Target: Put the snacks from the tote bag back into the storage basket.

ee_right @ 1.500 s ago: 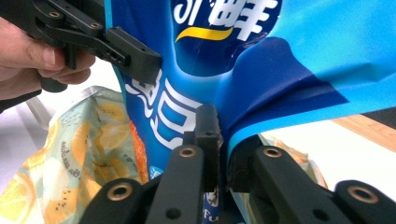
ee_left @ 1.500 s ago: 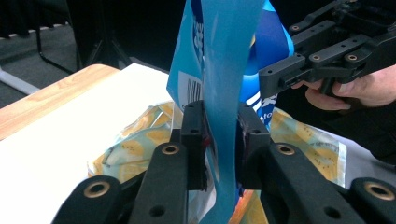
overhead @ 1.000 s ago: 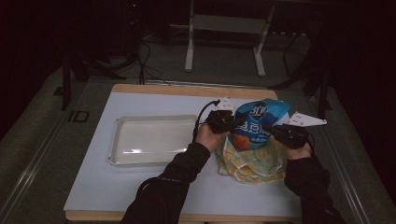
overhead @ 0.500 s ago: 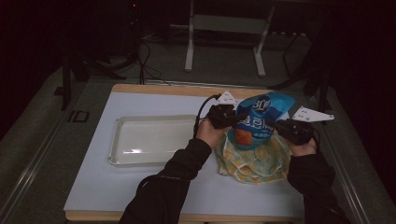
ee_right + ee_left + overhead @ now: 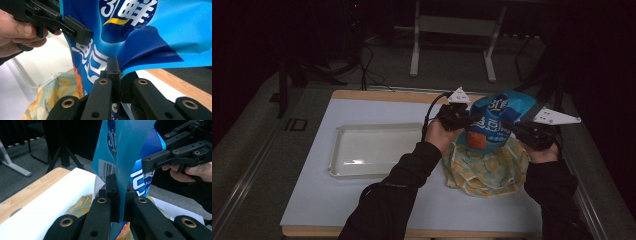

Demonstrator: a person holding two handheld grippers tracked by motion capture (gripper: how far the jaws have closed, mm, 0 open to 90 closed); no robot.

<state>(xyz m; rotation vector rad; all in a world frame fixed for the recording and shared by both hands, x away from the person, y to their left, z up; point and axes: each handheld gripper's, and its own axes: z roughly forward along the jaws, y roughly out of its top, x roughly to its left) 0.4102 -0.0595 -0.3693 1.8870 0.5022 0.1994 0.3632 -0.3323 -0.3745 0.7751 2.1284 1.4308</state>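
A blue snack bag (image 5: 495, 122) with white lettering hangs above the table's right side, held up between both hands. My left gripper (image 5: 466, 119) is shut on the bag's left edge; in the left gripper view the jaws pinch the blue film (image 5: 123, 182). My right gripper (image 5: 511, 126) is shut on the bag's right edge, and in the right gripper view the film (image 5: 140, 47) bends out from between the closed jaws. Under the bag lies a yellow and orange patterned bag (image 5: 486, 167) on the table.
An empty white tray (image 5: 343, 134) sits left of centre on the white tabletop (image 5: 327, 200). The table has a wooden rim (image 5: 382, 95) at the back. Stands and cables (image 5: 414, 50) occupy the dark floor behind.
Both grippers have risen together, lifting the blue snack bag higher above the patterned bag. Their grip on it looks unchanged.
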